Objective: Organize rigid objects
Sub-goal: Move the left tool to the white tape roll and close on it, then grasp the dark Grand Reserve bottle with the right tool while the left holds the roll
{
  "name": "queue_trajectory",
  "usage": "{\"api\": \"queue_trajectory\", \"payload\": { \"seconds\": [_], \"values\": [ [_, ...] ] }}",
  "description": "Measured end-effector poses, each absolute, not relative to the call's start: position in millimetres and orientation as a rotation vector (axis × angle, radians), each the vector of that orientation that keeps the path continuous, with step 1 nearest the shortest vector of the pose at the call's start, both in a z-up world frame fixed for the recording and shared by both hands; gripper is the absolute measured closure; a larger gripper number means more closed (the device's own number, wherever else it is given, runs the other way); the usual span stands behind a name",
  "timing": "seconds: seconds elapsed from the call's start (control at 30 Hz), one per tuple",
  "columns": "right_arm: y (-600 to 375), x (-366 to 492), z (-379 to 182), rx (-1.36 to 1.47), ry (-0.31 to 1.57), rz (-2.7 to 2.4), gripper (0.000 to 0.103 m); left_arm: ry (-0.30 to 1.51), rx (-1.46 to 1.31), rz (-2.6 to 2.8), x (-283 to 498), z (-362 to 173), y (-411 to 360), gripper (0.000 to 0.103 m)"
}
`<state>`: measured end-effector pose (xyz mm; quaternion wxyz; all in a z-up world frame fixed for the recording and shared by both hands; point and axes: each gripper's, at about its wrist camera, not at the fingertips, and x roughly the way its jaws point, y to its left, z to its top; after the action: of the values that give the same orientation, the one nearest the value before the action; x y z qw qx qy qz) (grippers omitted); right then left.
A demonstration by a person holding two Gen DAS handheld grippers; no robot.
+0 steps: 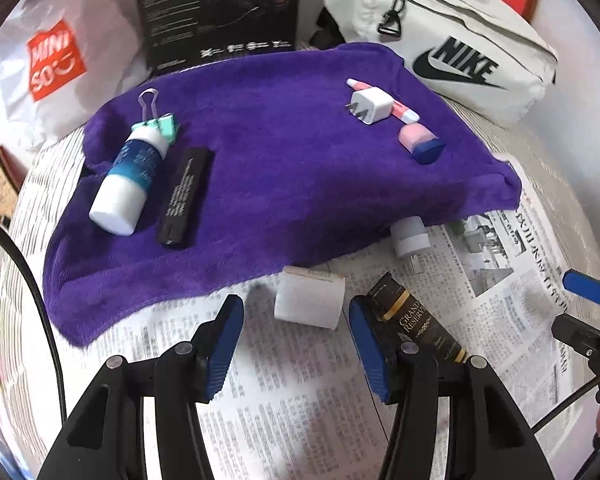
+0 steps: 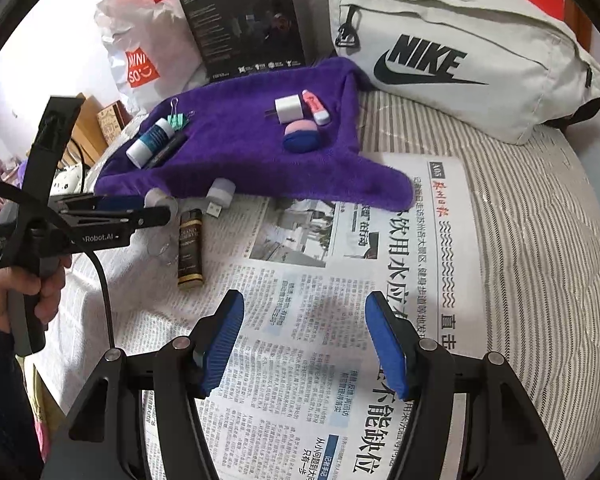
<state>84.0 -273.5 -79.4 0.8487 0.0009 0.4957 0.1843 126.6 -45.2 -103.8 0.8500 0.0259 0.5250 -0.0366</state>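
A purple towel lies on newspaper. On it lie a white and blue bottle, a black tube, a green binder clip, a white charger plug, a pink pen and a pink and blue sponge. My left gripper is open, its fingers either side of a small white cylinder on the newspaper. A black and gold tube lies beside its right finger. My right gripper is open and empty over the newspaper.
A white USB lamp lies at the towel's near edge. A white Nike bag, a black box and a Miniso bag stand behind the towel. A striped bedsheet lies to the right.
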Motion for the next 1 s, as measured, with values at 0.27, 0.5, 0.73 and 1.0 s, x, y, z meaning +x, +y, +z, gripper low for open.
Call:
{"api": "queue_trajectory", "payload": {
  "seconds": [0.27,0.5,0.73,1.0],
  "values": [
    [-273.3,88.0,-88.2,-0.004,1.071,0.375,0.040,1.077,0.114,-0.134,134.1,-108.3,-54.1,0.052],
    [-262.3,89.4,-94.7,-0.023,1.090,0.389,0.040,1.069,0.113,-0.207,131.0,-109.3,-55.3,0.073],
    [-238.0,93.3,-93.8,-0.049,1.088,0.432,0.040,1.070,0.105,-0.197,121.1,-106.6,-35.1,0.073],
    [-197.8,100.3,-92.0,-0.075,1.069,0.532,0.040,1.075,0.065,-0.150,116.6,-106.7,2.8,0.073]
  ]
}}
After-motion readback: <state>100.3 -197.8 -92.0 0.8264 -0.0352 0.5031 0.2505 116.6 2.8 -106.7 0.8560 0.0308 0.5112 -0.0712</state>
